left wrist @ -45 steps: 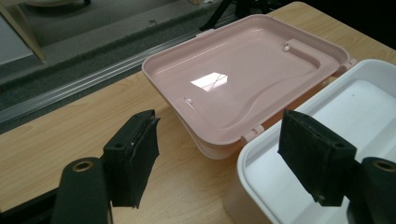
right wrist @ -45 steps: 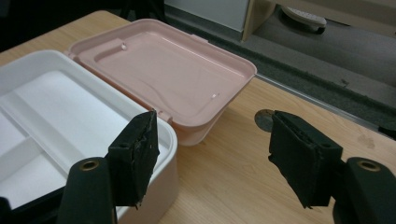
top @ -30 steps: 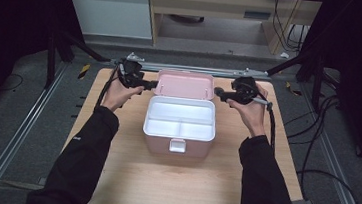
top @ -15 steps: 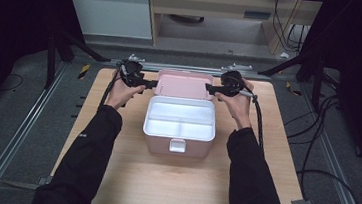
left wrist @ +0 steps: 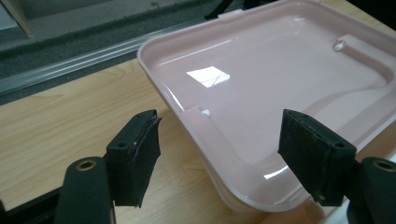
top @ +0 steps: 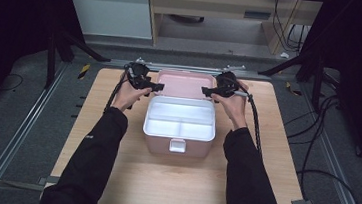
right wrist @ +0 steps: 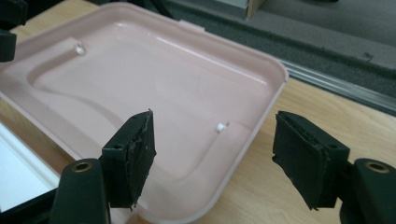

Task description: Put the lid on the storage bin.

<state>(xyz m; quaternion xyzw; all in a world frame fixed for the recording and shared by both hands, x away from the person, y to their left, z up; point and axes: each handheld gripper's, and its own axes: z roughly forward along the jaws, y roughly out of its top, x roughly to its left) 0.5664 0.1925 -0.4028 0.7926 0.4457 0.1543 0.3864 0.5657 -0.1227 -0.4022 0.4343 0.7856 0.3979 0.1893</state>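
Note:
A pink box (top: 178, 144) with a white divided tray inside sits open mid-table, its pink lid (top: 185, 84) laid back flat behind it. My left gripper (top: 156, 86) is open at the lid's left edge; in the left gripper view its jaws straddle the lid's rim (left wrist: 196, 121) without touching it. At the lid's right edge my right gripper (top: 207, 91) is open too, its jaws either side of the rim (right wrist: 243, 154) in the right gripper view.
The wooden tabletop (top: 176, 187) has bare room in front of the box and at both sides. Metal rails (top: 25, 132) run along the table's edges. Black cables (top: 327, 176) loop on the floor at the right.
Both grippers have closed in on the lid from the sides; the right one travelled farther, moving left to the lid's right edge. The box and lid have not moved.

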